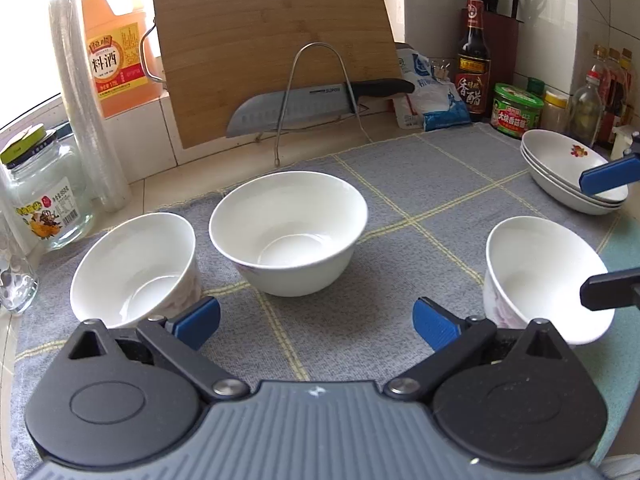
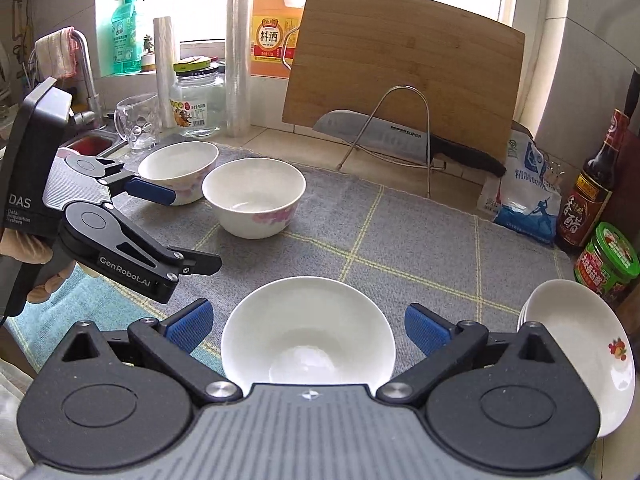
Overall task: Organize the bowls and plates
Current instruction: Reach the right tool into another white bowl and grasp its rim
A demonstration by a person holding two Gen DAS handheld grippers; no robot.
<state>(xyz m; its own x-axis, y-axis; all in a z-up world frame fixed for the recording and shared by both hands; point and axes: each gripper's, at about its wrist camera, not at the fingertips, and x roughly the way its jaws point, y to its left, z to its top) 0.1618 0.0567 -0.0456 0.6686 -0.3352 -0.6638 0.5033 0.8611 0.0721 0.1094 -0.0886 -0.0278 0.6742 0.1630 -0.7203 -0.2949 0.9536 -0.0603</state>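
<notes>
Three white bowls stand apart on a grey checked mat (image 1: 400, 184). In the left wrist view, one bowl (image 1: 288, 228) is ahead in the middle, one (image 1: 136, 268) at the left and one (image 1: 536, 276) at the right. A stack of white plates (image 1: 568, 172) with a fruit print lies at the far right. My left gripper (image 1: 316, 324) is open and empty, short of the middle bowl. In the right wrist view, my right gripper (image 2: 306, 328) is open, its pads either side of the near bowl (image 2: 308, 332) without touching. The plates (image 2: 580, 340) lie at its right.
A bamboo cutting board (image 1: 276, 44) and a knife (image 1: 316, 100) on a wire rack stand behind the mat. Bottles and jars (image 1: 516, 110) crowd the right back corner. A glass jar (image 1: 44, 196), a plastic roll and a cooking wine jug (image 1: 112, 40) stand at the left. A sink tap (image 2: 84, 76) is far left.
</notes>
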